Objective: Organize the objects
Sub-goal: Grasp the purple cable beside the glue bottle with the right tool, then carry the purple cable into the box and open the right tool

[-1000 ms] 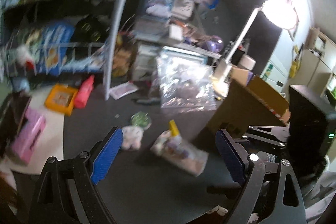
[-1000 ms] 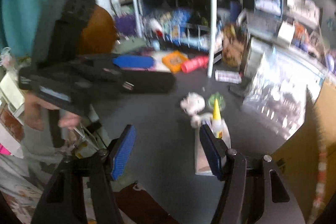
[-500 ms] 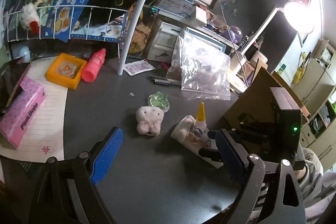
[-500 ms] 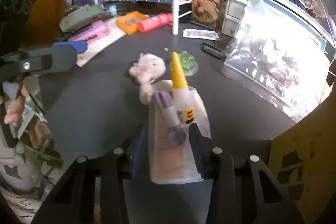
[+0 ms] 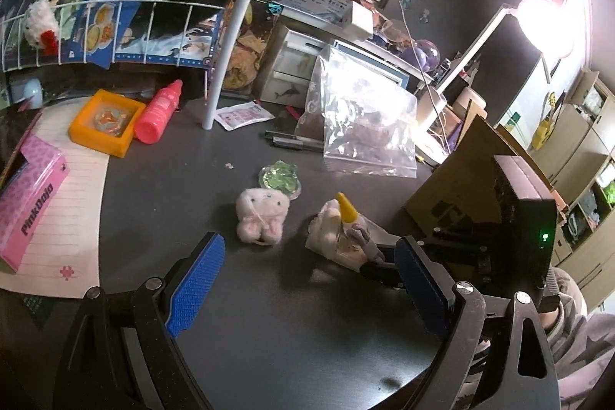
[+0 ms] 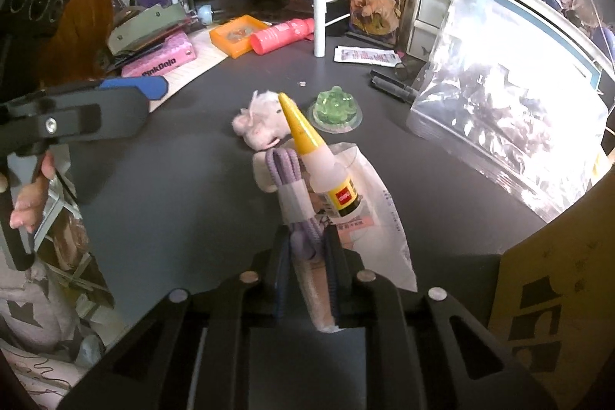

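On the tabletop [image 5: 292, 333], a plush toy [image 5: 261, 216] sits just before a jelly cup [image 5: 280, 175], left of a packet [image 6: 369, 218] carrying a glue bottle [image 6: 323, 164]; a plastic bag [image 5: 365, 125] stands behind.

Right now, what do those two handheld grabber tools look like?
Both are black angular frames with silver screws. The left gripper has two ribbed blue pads. The right gripper has dark ribbed pads; its boxy black body shows a small green light.

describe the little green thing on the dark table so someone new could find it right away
On the dark table, look in front of the big clear plastic bag. The green jelly cup sits beside a pink plush toy. It is the only translucent, glossy green item there.
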`<action>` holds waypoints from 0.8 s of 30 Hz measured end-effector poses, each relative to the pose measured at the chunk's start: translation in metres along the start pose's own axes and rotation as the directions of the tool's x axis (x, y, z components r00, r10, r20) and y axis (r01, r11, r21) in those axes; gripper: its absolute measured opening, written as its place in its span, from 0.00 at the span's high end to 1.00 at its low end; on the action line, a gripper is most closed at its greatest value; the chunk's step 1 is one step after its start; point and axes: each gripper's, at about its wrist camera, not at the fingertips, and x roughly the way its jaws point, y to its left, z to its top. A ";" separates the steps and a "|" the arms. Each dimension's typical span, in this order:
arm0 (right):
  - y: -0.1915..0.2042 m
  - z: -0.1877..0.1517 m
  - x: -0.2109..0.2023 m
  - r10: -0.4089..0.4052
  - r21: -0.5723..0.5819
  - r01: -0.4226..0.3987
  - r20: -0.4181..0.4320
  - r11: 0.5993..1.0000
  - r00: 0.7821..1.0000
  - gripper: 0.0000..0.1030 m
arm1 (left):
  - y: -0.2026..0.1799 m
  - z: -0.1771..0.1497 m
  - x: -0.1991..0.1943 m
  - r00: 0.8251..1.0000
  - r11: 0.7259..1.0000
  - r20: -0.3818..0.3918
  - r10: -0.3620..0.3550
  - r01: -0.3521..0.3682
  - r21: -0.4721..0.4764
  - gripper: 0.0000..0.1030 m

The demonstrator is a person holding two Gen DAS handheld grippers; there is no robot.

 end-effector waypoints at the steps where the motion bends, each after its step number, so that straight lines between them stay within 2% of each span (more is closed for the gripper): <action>1: 0.001 0.000 -0.002 0.002 -0.003 -0.002 0.006 1.000 1.000 0.86 | -0.001 0.000 0.000 1.000 1.000 -0.001 -0.003 0.003 0.003 0.14; 11: 0.017 -0.002 -0.034 0.044 -0.053 -0.039 0.081 0.998 0.996 0.86 | -0.033 0.001 -0.005 0.996 0.995 0.005 -0.084 0.084 0.054 0.15; 12: 0.020 -0.002 -0.039 0.049 -0.059 -0.044 0.092 0.997 0.995 0.86 | -0.037 0.001 -0.006 0.996 0.994 0.008 -0.093 0.092 0.060 0.18; 13: 0.022 -0.001 -0.046 0.055 -0.067 -0.048 0.106 0.997 0.993 0.86 | -0.041 0.001 -0.008 0.994 0.992 0.012 -0.107 0.106 0.066 0.25; 17: 0.033 0.000 -0.070 0.057 -0.107 -0.040 0.163 0.993 0.985 0.86 | -0.055 0.004 -0.017 0.989 0.987 0.036 -0.140 0.137 0.079 0.37; 20: 0.039 0.002 -0.088 0.062 -0.134 -0.035 0.201 0.990 0.978 0.86 | -0.063 0.007 -0.025 0.984 0.984 0.061 -0.164 0.159 0.085 0.51; 22: 0.041 0.002 -0.099 0.059 -0.152 -0.024 0.226 0.988 0.972 0.86 | -0.072 0.010 -0.032 0.981 0.981 0.081 -0.175 0.167 0.095 0.65; 24: 0.041 0.002 -0.109 0.057 -0.163 -0.016 0.245 0.987 0.968 0.86 | -0.079 0.013 -0.036 0.982 0.982 0.094 -0.166 0.156 0.107 0.73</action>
